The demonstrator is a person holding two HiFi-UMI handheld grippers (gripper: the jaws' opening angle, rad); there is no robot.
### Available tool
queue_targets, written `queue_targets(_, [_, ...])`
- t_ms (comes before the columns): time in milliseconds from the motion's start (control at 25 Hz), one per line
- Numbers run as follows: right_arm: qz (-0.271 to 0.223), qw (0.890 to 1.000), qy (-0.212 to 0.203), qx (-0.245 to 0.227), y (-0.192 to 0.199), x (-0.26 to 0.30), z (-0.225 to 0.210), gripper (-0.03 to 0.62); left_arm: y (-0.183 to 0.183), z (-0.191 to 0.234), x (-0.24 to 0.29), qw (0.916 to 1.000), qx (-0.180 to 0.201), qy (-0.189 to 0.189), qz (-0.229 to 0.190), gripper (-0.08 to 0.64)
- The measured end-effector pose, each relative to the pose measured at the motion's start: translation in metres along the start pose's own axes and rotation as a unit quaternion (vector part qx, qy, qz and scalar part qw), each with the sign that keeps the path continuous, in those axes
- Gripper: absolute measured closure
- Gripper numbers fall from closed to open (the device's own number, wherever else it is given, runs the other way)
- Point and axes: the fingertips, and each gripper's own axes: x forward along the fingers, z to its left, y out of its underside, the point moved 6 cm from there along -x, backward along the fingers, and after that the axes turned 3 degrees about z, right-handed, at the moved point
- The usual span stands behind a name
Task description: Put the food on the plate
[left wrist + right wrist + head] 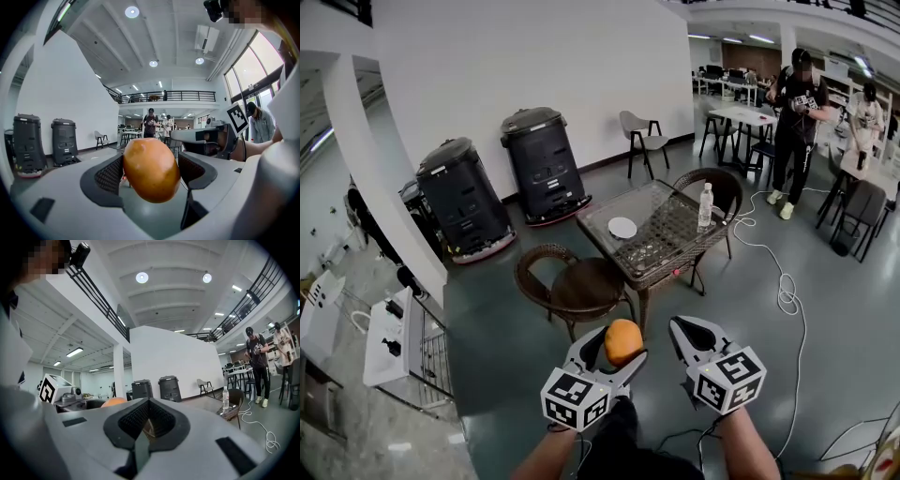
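My left gripper [620, 349] is shut on an orange, egg-shaped piece of food [623, 341], held in the air well short of the table. In the left gripper view the food [151, 168] fills the gap between the two black pads. My right gripper [682, 339] hangs beside it on the right, shut with nothing in it; its pads [161, 420] meet at the front in the right gripper view. A small white plate [622, 228] lies on the glass-topped wicker table [675, 251] ahead. The food [112, 402] also shows at the left in the right gripper view.
A water bottle [705, 207] stands on the table's right side. Wicker chairs [577, 284] sit at the table's near left and far right. Two black machines [542, 164] stand by the white wall. A white cable [783, 286] runs over the floor; people [794, 131] stand at the back right.
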Motion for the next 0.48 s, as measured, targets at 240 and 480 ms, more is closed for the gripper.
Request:
queue_targets(240, [0.005,1.0,0.006,-0.001,-0.001,0.027,-0.022,0.588,0.0,0.024,0.026,1.0,-0.003,0.007,0.005,0.193])
queue_targets(480, [0.017,1.0,0.004,-0.003,-0.003,0.077,-0.048,0.588,-0.007,0.066,0.059,0.9999,-0.006,0.013,0.001,0.193])
